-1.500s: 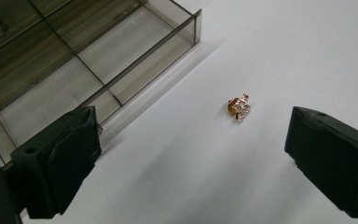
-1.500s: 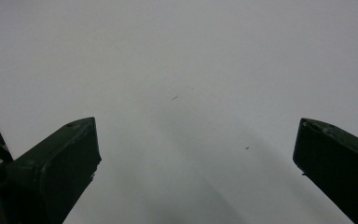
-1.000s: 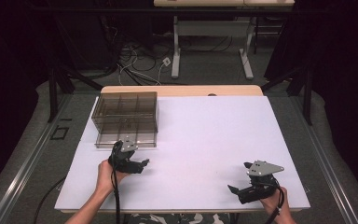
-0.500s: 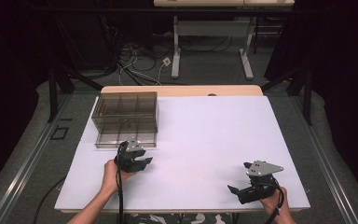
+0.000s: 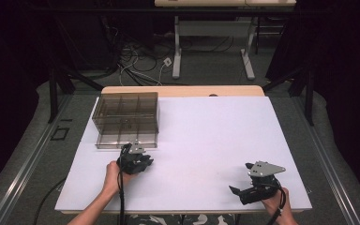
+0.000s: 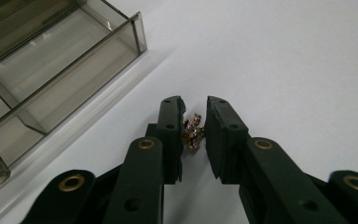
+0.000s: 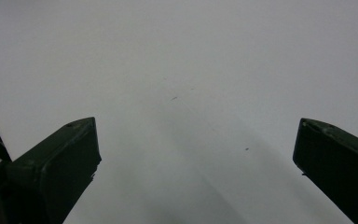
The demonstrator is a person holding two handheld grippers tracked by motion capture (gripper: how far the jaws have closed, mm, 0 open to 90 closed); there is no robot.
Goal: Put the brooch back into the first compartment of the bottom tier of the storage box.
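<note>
Hidden: the smoky clear plastic compartment box (image 6: pixel 51 70) is cut off at the left gripper view's top and left edges; its contents are unreadable.
Left gripper (image 6: pixel 195 122): jaws have just been closing, now pinching the small glinting gold-and-purple trinket (image 6: pixel 193 130) against the white table sheet (image 6: pixel 284 60), just beside the box's near corner.
Trinket axis: too small and tangled to tell.
Right gripper (image 7: pixel 196 149): jaws spread wide over bare sheet, well apart from the box.
</note>
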